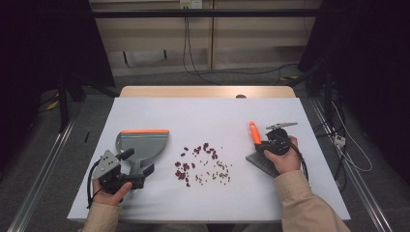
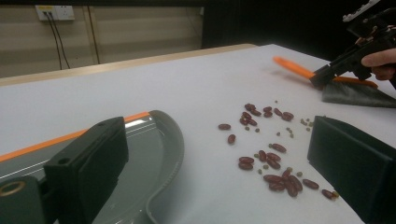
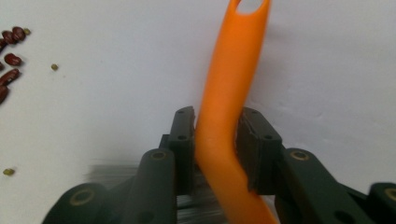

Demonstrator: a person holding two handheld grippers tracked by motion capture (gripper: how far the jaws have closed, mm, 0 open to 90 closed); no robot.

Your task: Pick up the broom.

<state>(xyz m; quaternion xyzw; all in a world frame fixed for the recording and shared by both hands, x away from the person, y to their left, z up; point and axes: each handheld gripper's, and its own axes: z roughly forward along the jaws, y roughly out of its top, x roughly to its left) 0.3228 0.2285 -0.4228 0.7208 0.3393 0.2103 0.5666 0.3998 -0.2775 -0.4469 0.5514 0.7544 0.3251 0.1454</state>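
A grey dustpan [image 1: 142,142] with an orange front lip lies on the white table at the left; its rim [image 2: 159,149] curves past my left jaw. My left gripper [image 1: 139,162] stands open at the pan's handle, jaws wide apart [image 2: 219,135]. Red beans and small green ones [image 1: 200,162] lie scattered mid-table [image 2: 271,154]. On the right, my right gripper [image 1: 268,145] is shut on the orange handle [image 3: 233,70] of a hand brush, pads pressing both sides [image 3: 217,126]. The dark bristles [image 1: 261,162] rest on the table. The brush [image 2: 345,93] lies beyond the beans in the left gripper view.
The white table top [image 1: 212,116] ends in a wooden strip [image 1: 208,92] at the far side. Cables [image 1: 193,63] run over the floor behind it, and metal rails [image 1: 43,179] flank the table. A few beans [image 3: 11,46] lie left of the brush.
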